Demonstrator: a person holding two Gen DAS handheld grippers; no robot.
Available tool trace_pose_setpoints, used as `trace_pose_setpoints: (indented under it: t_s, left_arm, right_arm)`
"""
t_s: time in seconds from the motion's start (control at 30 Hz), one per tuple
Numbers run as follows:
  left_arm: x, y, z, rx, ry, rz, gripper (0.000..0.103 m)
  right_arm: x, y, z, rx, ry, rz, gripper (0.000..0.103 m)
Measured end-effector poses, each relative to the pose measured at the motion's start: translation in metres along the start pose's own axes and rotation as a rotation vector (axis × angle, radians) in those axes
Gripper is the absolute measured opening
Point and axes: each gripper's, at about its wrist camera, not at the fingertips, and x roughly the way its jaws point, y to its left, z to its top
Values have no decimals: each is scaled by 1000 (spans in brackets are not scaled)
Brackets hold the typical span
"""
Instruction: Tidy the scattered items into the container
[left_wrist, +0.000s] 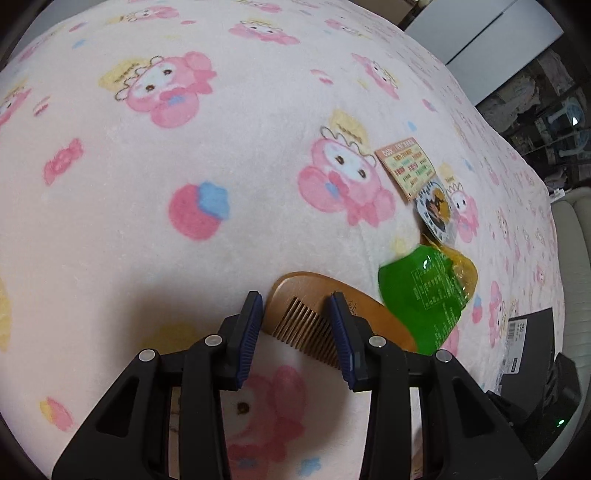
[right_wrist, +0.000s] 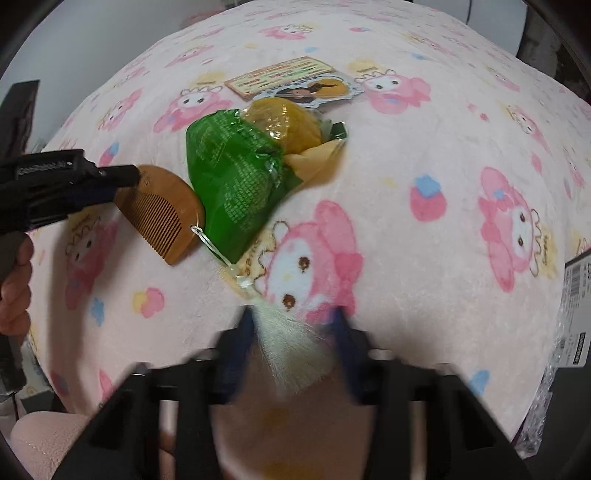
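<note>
Wooden comb (left_wrist: 314, 310) stiff, light: left tongs (left_wrist: 295, 325) gaping astride its teeth; right tongs (right_wrist: 295, 332) unclear around limp tassel (right_wrist: 291, 343).

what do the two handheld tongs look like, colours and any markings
Both are black plastic with dark blue ribbed pads on the fingers and round silver pivot pins on the linkages. The left tongs show this sharply; the right tongs are blurred. Seen from the right wrist camera, the left tool's side carries small white lettering, too small to read.
</note>
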Motion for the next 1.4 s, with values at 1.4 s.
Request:
trace_pose_setpoints:
  t_s: [1.4]
  left_arm:
    - [24,-21,-27,89,188,-244,37]
  right_arm:
    - [4,-51,-11,305,-19,420,30]
